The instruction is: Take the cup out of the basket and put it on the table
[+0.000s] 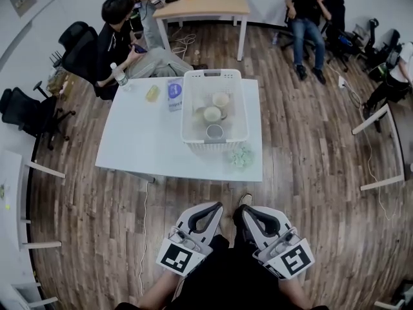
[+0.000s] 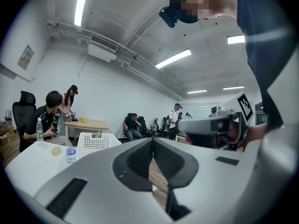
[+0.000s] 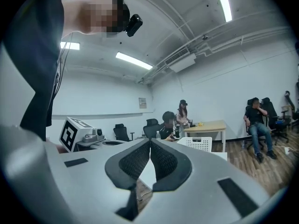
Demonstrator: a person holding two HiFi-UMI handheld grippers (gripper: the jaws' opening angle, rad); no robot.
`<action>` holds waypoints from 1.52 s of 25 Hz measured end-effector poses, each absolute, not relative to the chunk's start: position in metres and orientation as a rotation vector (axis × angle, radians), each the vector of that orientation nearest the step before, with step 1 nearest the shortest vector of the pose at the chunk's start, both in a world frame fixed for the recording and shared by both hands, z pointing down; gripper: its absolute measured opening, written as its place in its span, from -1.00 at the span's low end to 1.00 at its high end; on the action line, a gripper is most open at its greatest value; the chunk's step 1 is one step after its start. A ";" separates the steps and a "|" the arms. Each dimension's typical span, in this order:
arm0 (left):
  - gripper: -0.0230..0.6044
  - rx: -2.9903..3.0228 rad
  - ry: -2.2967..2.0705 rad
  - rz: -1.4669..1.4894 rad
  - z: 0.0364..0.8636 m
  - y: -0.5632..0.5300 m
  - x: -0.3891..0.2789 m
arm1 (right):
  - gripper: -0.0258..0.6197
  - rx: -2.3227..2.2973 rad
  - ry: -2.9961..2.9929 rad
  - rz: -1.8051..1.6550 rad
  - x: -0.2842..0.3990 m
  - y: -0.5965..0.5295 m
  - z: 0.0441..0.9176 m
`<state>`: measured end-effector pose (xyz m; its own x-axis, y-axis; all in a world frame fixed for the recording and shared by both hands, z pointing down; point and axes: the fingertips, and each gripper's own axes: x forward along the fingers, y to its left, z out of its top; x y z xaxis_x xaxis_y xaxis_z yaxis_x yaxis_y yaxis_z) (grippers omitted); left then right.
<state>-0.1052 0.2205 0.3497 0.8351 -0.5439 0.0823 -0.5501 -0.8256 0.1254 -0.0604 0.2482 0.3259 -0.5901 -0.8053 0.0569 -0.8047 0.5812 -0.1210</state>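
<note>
A wood floor (image 1: 310, 147) fills the head view, with a white table (image 1: 142, 141) at centre. On the table's right half stands a white basket (image 1: 186, 108). It holds three cups (image 1: 211, 114): one at the basket's middle, one just above and right of it, and a grey one at the lower end. At bottom centre, well short of the table, the left gripper (image 1: 216, 206) and right gripper (image 1: 240, 209) lie side by side. Each has its jaws pressed together on nothing. A person (image 1: 122, 41) sits off the table's upper left corner.
</note>
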 end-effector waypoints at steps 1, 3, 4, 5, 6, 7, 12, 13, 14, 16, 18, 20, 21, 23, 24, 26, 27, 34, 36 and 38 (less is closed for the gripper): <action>-0.90 2.875 -0.855 0.062 0.349 0.217 -0.101 | -0.84 -1.416 2.787 -0.212 -0.058 0.244 0.327; -0.89 2.880 -0.856 0.065 0.348 0.210 -0.093 | -0.84 -1.398 2.786 -0.216 -0.053 0.232 0.330; -0.89 2.880 -0.863 0.068 0.349 0.205 -0.090 | -0.84 -1.385 2.789 -0.217 -0.051 0.225 0.330; -0.89 2.877 -0.875 0.070 0.349 0.200 -0.086 | -0.84 -1.370 2.792 -0.216 -0.048 0.217 0.330; -0.90 2.870 -0.888 0.071 0.349 0.195 -0.083 | -0.84 -1.354 2.795 -0.214 -0.046 0.210 0.328; -0.89 2.859 -0.903 0.075 0.348 0.190 -0.079 | -0.84 -1.337 2.797 -0.212 -0.042 0.202 0.326; -0.89 2.826 -0.960 0.090 0.343 0.155 -0.057 | -0.84 -1.270 2.799 -0.199 -0.020 0.163 0.318; -0.89 2.826 -0.971 0.091 0.340 0.146 -0.052 | -0.84 -1.256 2.800 -0.200 -0.015 0.154 0.317; -0.89 2.827 -0.983 0.091 0.337 0.137 -0.047 | -0.84 -1.243 2.802 -0.202 -0.009 0.146 0.316; -0.89 2.825 -1.011 0.091 0.334 0.121 -0.036 | -0.84 -1.217 2.805 -0.205 0.002 0.130 0.316; -0.89 2.821 -1.035 0.093 0.332 0.108 -0.025 | -0.84 -1.191 2.806 -0.210 0.013 0.117 0.317; -0.89 2.816 -1.056 0.109 0.332 0.097 -0.013 | -0.84 -1.163 2.807 -0.219 0.024 0.105 0.318; -0.89 2.810 -1.068 0.123 0.333 0.092 -0.008 | -0.84 -1.148 2.807 -0.225 0.030 0.099 0.319; -0.89 2.790 -1.097 0.151 0.337 0.082 0.003 | -0.84 -1.119 2.812 -0.244 0.041 0.088 0.321; -0.89 2.777 -1.110 0.161 0.339 0.078 0.007 | -0.84 -1.105 2.815 -0.256 0.045 0.084 0.322; -0.89 2.746 -1.134 0.177 0.344 0.071 0.015 | -0.84 -1.078 2.825 -0.279 0.054 0.076 0.326; -0.89 2.730 -1.146 0.184 0.346 0.068 0.019 | -0.84 -1.065 2.831 -0.291 0.057 0.071 0.329; -0.89 2.676 -1.184 0.239 0.359 0.047 0.027 | -0.84 -1.024 2.841 -0.349 0.067 0.046 0.341; -0.89 2.677 -1.189 0.262 0.362 0.040 0.023 | -0.84 -1.022 2.845 -0.367 0.065 0.043 0.344; -0.89 2.681 -1.179 0.282 0.363 0.033 0.020 | -0.84 -1.041 2.844 -0.372 0.065 0.041 0.345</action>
<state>0.0197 0.0328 0.3631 0.6637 -0.7043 0.2519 -0.7421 -0.6622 0.1040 0.0647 0.0407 0.3449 -0.7637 -0.6456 -0.0009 -0.6236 0.7380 -0.2578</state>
